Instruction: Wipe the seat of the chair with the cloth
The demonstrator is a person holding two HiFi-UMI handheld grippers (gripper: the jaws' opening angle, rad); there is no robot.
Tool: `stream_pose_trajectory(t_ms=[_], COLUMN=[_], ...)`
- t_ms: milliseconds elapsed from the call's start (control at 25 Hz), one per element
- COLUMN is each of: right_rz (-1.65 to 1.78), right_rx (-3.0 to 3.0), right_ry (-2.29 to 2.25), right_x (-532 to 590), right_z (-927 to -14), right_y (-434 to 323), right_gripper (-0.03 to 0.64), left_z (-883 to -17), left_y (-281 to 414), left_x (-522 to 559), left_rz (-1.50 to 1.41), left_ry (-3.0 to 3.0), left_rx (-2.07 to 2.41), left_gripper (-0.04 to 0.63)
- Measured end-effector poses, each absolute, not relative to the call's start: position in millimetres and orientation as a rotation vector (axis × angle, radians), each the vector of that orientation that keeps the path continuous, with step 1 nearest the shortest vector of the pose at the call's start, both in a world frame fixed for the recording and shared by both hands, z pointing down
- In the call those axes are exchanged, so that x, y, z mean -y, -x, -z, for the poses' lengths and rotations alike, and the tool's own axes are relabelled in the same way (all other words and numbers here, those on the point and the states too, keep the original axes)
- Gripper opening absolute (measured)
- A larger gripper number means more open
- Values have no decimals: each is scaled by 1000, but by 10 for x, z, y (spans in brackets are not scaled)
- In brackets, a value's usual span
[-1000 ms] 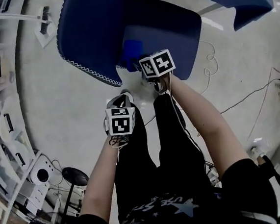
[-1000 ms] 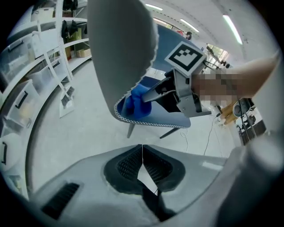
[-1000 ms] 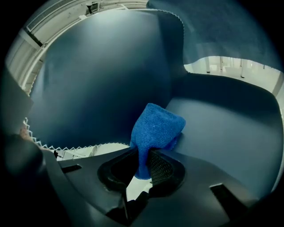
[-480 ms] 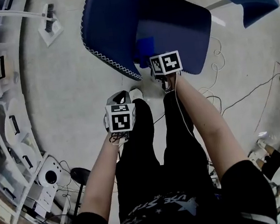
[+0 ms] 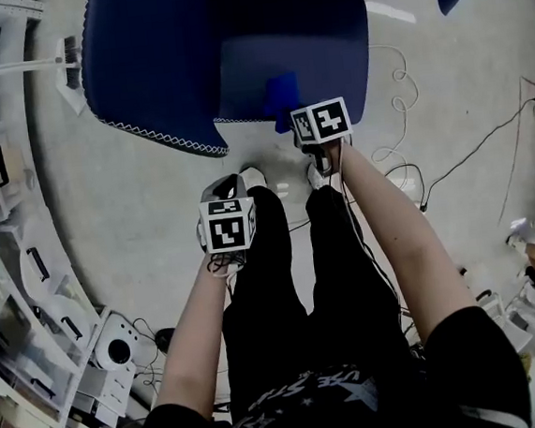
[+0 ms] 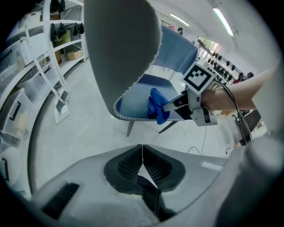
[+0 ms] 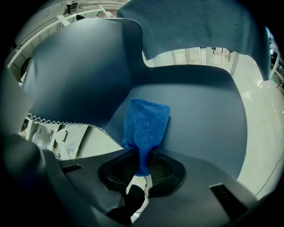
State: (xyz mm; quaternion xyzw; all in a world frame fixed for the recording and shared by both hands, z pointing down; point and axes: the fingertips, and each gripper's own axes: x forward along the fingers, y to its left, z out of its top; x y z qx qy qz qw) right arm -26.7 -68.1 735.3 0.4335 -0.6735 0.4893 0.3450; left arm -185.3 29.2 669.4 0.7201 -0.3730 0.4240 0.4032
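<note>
Cloth [image 7: 146,124] drapes onto the seat [image 7: 208,111], tail hidden in right claw [image 7: 141,165].

Left gripper [image 6: 142,151] closed — cloth [image 6: 157,106] at seat [image 6: 132,104]

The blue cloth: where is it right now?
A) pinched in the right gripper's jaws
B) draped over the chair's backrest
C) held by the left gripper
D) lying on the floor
A: the right gripper view shows the cloth clamped in the jaws of the right gripper, at the front of the chair seat; the left gripper is shut on nothing.
</note>
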Motion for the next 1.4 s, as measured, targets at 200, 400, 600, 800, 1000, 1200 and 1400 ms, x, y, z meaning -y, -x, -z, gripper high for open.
stream_pose_trajectory(t_ms=[200, 400, 600, 800, 1000, 1200, 1400], right_rz=[-1322, -1356, -1362, -1386, -1355, -1407, -1425], right_rx=[1705, 1656, 1606, 1623, 1658, 1718, 1767], right_ry=[-1177, -1262, -1303, -1333, -1289, -1323, -1335], right_x=[512, 410, 307, 272, 267, 210, 96], right_z=[-7361, -7325, -7244, -7227, -7158, -6768, -6322], right_y=[-267, -782, -1244, -1582, -1779, -1895, -1889], right_gripper=[55, 55, 55, 55, 55, 55, 55], left_z=[-6674, -6613, -6508, -6528, -6510, -6197, -5762], left_y=[1490, 1149, 828, 473, 235, 139, 168], left_x=[-354, -420, -377, -366, -380, -453, -418], left_rz=[-1071, -1108, -1109, -1106, -1113, -1053, -954], left_ry=[-1808, -1837, -1854, -1866, -1863, -1849, -1832], left_rx=[923, 883, 874, 886, 932, 1008, 1108], left_gripper=[21, 21, 21, 20, 21, 21, 21])
